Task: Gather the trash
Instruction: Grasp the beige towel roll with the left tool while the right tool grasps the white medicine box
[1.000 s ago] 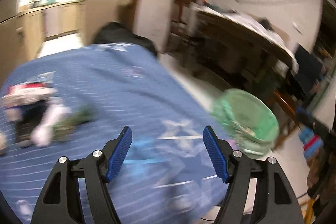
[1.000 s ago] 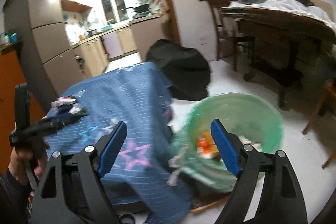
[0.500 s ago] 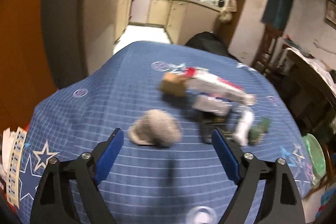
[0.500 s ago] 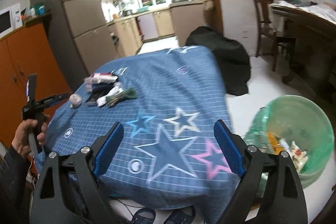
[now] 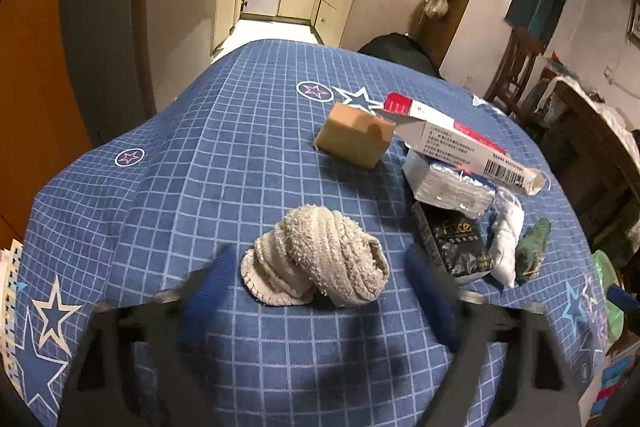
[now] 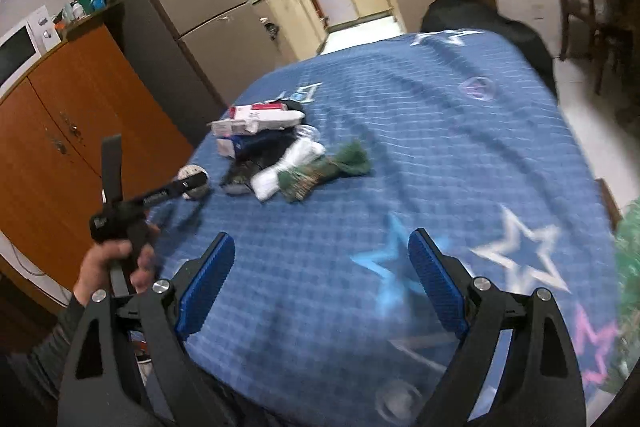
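Beige knitted rag (image 5: 320,259) lies on the blue checked cloth (image 5: 224,155) of the bench, between the blurred blue fingers (image 5: 208,287) of the left gripper (image 5: 316,291), which stand wide apart and hold nothing. Beyond the right finger sit a black packet (image 5: 456,243), a white wad (image 5: 506,239), a green scrap (image 5: 534,245), a foil pack (image 5: 448,183) and a red-and-white box (image 5: 460,143); a brown block (image 5: 354,137) lies straight ahead. Right gripper (image 6: 320,279) hovers spread wide and empty, the pile far ahead left of its fingers (image 6: 208,283)
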